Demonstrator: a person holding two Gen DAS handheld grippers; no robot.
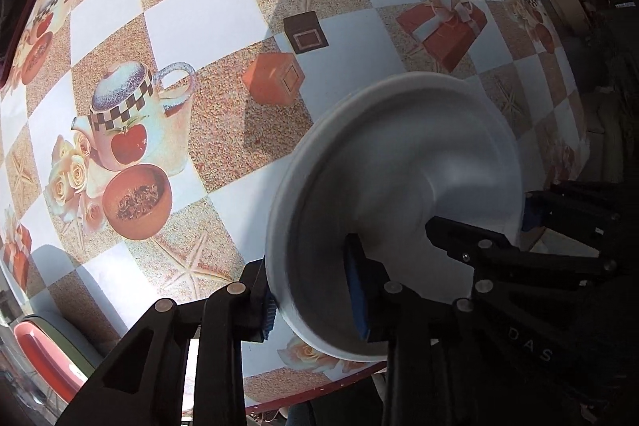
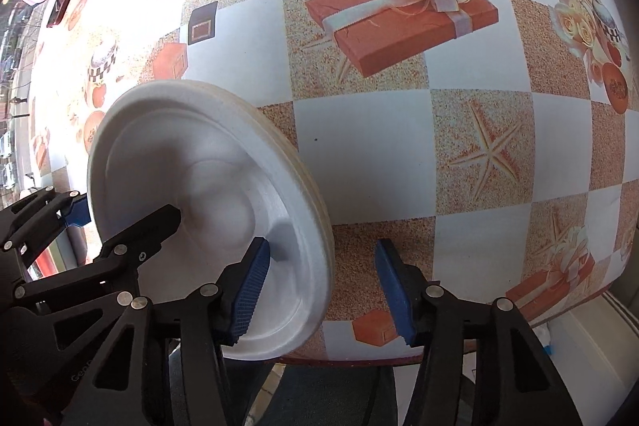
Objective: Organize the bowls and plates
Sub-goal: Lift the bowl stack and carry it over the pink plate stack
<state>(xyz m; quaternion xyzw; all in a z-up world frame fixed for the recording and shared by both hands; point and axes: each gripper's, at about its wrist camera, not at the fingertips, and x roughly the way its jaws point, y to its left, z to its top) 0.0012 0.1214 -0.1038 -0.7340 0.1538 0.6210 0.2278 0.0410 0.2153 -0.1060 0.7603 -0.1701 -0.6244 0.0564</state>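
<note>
A stack of white foam plates (image 1: 403,186) is held on edge above the patterned table near its front edge. My left gripper (image 1: 315,290) is shut on the stack's rim, one blue pad inside the top plate and one behind. In the right wrist view the same stack (image 2: 191,170) shows cream-edged plates behind the white one. My right gripper (image 2: 323,290) is open; its left pad sits in front of the top plate's inner face and its right pad stands apart over the table. The right gripper's finger (image 1: 471,238) also reaches into the plate in the left wrist view.
The table (image 2: 359,138) has a glossy checkered cloth printed with gift boxes, starfish and teapots. A red tray (image 1: 44,354) lies below the table's left edge. The table's front edge (image 2: 351,360) is just under the grippers.
</note>
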